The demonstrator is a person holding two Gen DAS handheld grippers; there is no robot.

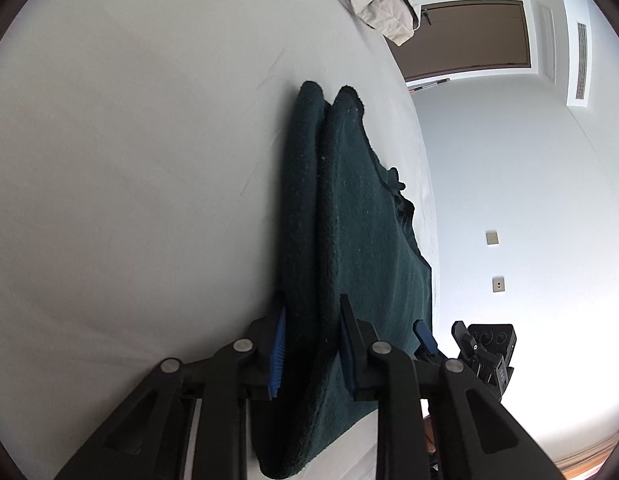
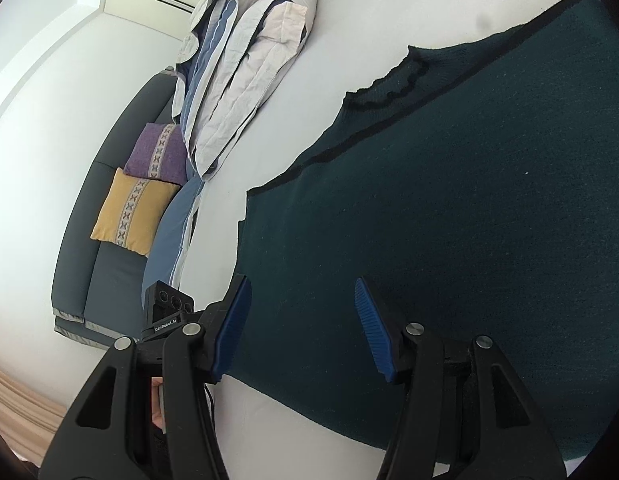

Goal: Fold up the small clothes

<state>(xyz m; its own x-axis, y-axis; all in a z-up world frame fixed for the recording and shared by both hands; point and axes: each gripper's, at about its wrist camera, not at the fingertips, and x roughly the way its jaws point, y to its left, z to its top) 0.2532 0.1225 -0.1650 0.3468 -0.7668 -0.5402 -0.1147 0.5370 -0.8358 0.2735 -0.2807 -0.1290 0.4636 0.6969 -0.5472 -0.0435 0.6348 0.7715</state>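
A: Dark green knitted fabric, a small sweater [image 2: 449, 220] with black trim, lies on the white bed sheet [image 1: 129, 160]. One gathered fold of it stands between the blue pads of the left gripper [image 1: 311, 344], which look clamped on it.

B: And the right gripper [image 2: 301, 324]?

A: Jaws apart over the flat hem, pads pressing nothing. I judge a fold is being started; next, the right must pinch its edge so both lift together.

B: Any writing?

A: "GenRobot.AI" on the black camera module [image 2: 167, 312].
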